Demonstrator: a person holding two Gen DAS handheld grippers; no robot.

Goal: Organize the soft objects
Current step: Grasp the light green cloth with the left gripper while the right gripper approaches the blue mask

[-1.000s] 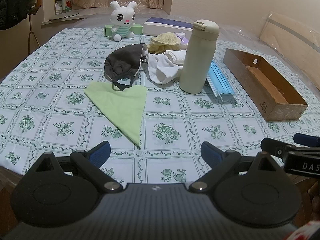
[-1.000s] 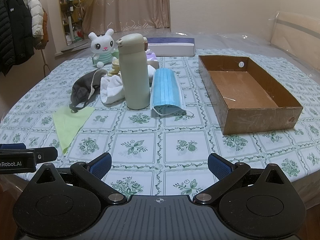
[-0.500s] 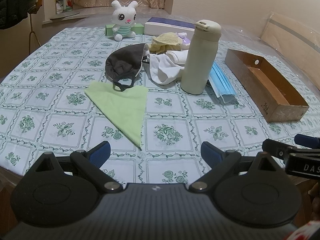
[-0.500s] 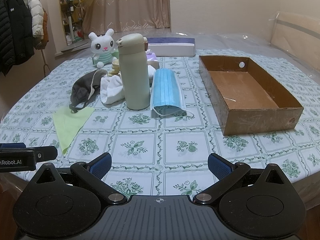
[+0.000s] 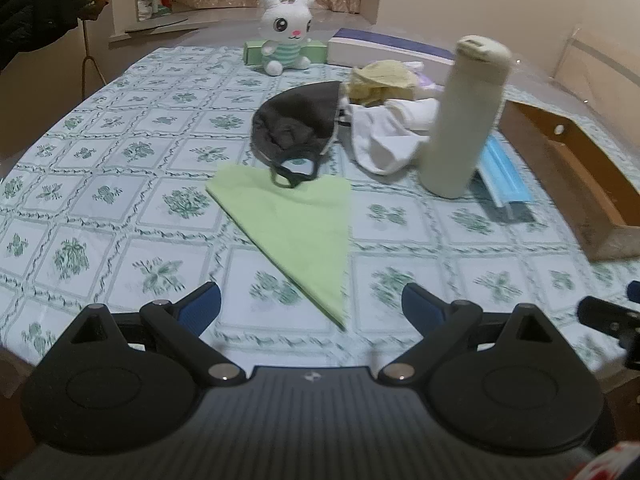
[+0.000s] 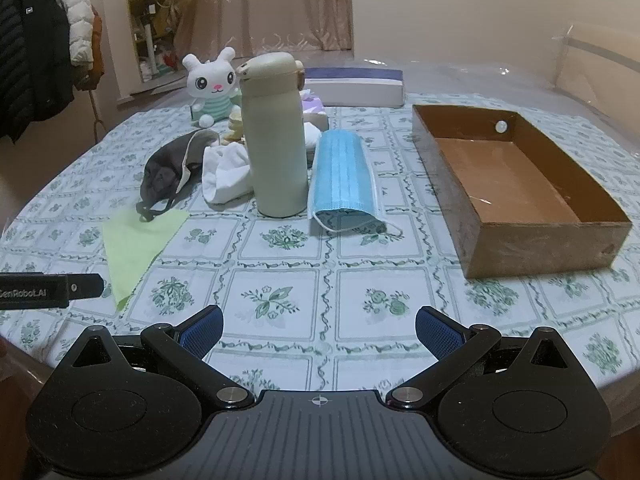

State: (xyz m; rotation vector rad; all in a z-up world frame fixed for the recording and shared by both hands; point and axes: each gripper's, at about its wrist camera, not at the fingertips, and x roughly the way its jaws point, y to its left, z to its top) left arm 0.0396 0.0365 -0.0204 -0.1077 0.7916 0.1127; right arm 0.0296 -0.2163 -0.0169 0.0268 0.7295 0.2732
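Our left claw and right claw gape empty; the green cloth lies left of the bottle, the cardboard box right.

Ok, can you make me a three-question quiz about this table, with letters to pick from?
1. Where is the dark mask's strap? A on the green cloth B in the box C on the bunny
2. What colour is the mask beside the bottle? A red B blue C yellow
3. How is the box? A full B shut C empty

Answers: 1 A, the strap loop overlaps the cloth's edge. 2 B, its pleats are blue. 3 C, only its bare floor shows.
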